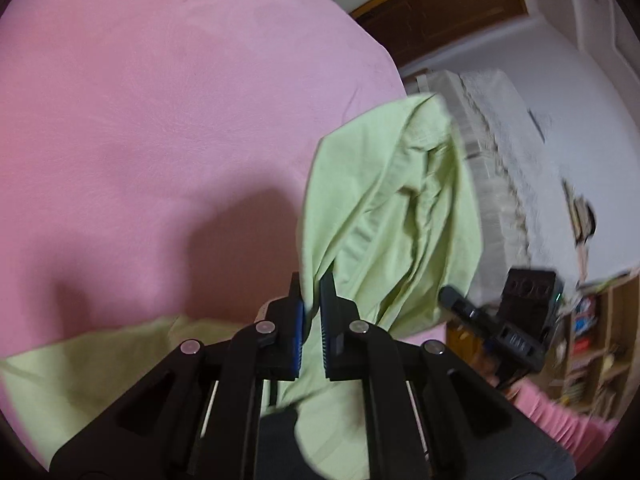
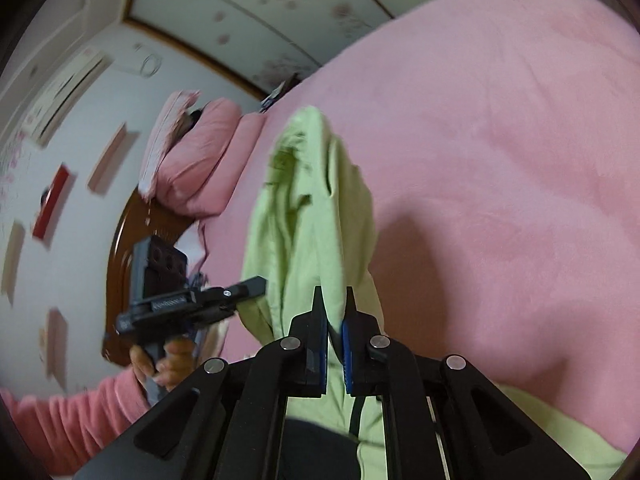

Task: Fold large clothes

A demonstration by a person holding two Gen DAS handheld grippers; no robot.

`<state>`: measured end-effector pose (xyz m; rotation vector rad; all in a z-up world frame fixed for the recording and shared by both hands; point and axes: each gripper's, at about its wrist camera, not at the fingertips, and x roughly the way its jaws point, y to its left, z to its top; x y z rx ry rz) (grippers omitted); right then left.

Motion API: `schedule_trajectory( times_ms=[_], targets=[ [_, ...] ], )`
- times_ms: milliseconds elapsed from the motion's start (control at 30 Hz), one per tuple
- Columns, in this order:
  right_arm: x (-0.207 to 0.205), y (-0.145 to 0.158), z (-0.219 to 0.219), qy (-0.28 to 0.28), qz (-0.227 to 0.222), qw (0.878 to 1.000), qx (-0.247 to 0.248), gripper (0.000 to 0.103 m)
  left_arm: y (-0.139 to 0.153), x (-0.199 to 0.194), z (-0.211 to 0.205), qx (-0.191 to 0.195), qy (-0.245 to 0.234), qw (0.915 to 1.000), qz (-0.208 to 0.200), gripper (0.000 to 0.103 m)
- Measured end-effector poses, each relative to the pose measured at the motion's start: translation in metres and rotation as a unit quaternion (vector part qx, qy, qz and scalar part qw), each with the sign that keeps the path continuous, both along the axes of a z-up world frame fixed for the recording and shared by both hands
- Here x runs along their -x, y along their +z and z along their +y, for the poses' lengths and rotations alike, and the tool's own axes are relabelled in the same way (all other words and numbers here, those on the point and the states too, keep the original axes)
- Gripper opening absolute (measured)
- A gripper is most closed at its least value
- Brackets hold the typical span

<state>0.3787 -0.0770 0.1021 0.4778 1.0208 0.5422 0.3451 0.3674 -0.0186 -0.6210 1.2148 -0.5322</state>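
Fingers (image 1: 325, 296) closed, pinching green garment (image 1: 384, 200)

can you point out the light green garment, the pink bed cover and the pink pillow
light green cotton garment (image 1: 384, 200): left wrist view, on the raised bunched fabric.
pink fleece bed cover (image 1: 160, 120): left wrist view, on a bare stretch of its top.
pink soft pillow (image 2: 200, 160): right wrist view, on its side face by the headboard.
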Motion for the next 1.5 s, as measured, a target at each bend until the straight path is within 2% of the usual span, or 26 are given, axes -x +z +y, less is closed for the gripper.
schedule_trajectory(
  times_ms=[100,200,233,333,433,500,567,600,667,733,800,833,900,967,1000,1033,1100,1167,1233,1333,1433,1467,1500],
  targets=[
    [0.015,0.013,0.005,0.010,0.007,1.000,0.025,0.006,0.018,0.025,0.010,-0.042,-0.013,0.9990,-0.002,0.005],
    [0.030,0.017,0.001,0.010,0.013,0.998,0.056,0.007,0.025,0.054,0.015,-0.081,-0.003,0.9967,-0.001,0.006],
    [0.034,0.016,-0.004,0.007,0.017,0.998,0.064,0.011,0.022,0.062,0.013,-0.095,0.000,0.9954,0.003,0.007],
    [0.056,0.003,-0.011,-0.022,0.052,0.995,0.085,0.019,0.011,0.092,0.003,-0.140,-0.002,0.9900,0.022,0.010],
    [0.083,-0.021,-0.016,-0.034,0.097,0.990,0.100,0.021,-0.001,0.124,-0.013,-0.198,-0.013,0.9795,0.035,0.011],
    [0.098,-0.034,-0.019,-0.041,0.121,0.984,0.124,0.023,-0.009,0.138,-0.014,-0.220,-0.012,0.9740,0.051,0.011],
    [0.107,-0.045,-0.029,-0.046,0.153,0.976,0.147,0.038,-0.022,0.159,-0.006,-0.234,-0.010,0.9683,0.088,0.020],
    [0.109,-0.049,-0.035,-0.046,0.170,0.972,0.155,0.045,-0.025,0.180,0.018,-0.239,-0.010,0.9663,0.097,0.025],
    [0.114,-0.055,-0.050,-0.061,0.199,0.964,0.168,0.045,-0.029,0.191,0.030,-0.262,0.006,0.9568,0.125,0.042],
    [0.128,-0.056,-0.076,-0.104,0.214,0.958,0.163,0.045,-0.035,0.200,0.045,-0.266,0.039,0.9518,0.147,0.043],
    [0.129,-0.048,-0.099,-0.150,0.213,0.955,0.145,0.045,-0.027,0.204,0.062,-0.259,0.084,0.9514,0.145,0.043],
    [0.131,-0.044,-0.105,-0.164,0.205,0.956,0.132,0.045,-0.018,0.204,0.069,-0.256,0.112,0.9509,0.133,0.043],
    [0.126,-0.036,-0.108,-0.177,0.179,0.959,0.127,0.044,-0.004,0.197,0.067,-0.251,0.134,0.9523,0.110,0.043],
    [0.120,-0.031,-0.091,-0.174,0.151,0.965,0.125,0.030,0.007,0.182,0.066,-0.231,0.149,0.9583,0.076,0.043],
    [0.114,-0.028,-0.073,-0.167,0.136,0.968,0.126,0.022,0.006,0.171,0.059,-0.216,0.145,0.9631,0.070,0.043],
    [0.118,-0.020,-0.029,-0.161,0.124,0.971,0.126,0.018,0.002,0.156,0.049,-0.197,0.137,0.9682,0.071,0.043],
    [0.101,-0.015,0.001,-0.146,0.090,0.978,0.119,0.014,-0.006,0.134,0.034,-0.164,0.123,0.9754,0.080,0.040],
    [0.084,-0.022,0.047,-0.139,0.063,0.983,0.100,0.005,-0.023,0.106,0.009,-0.158,0.107,0.9777,0.087,0.015],
    [0.068,-0.034,0.065,-0.134,0.056,0.986,0.078,0.001,-0.035,0.083,-0.021,-0.190,0.078,0.9752,0.082,0.006],
    [0.035,-0.073,0.100,-0.119,0.073,0.987,0.083,0.001,-0.057,0.053,-0.054,-0.228,0.033,0.9716,0.053,0.006],
    [0.012,-0.096,0.110,-0.077,0.085,0.988,0.107,0.001,-0.094,0.031,-0.069,-0.283,0.016,0.9556,0.081,0.006],
    [0.005,-0.104,0.112,-0.062,0.087,0.987,0.118,0.001,-0.108,0.027,-0.071,-0.309,0.013,0.9472,0.086,0.006],
    [-0.001,-0.113,0.110,-0.047,0.095,0.987,0.123,0.001,-0.117,0.024,-0.073,-0.322,0.004,0.9430,0.084,0.006]
  ],
)
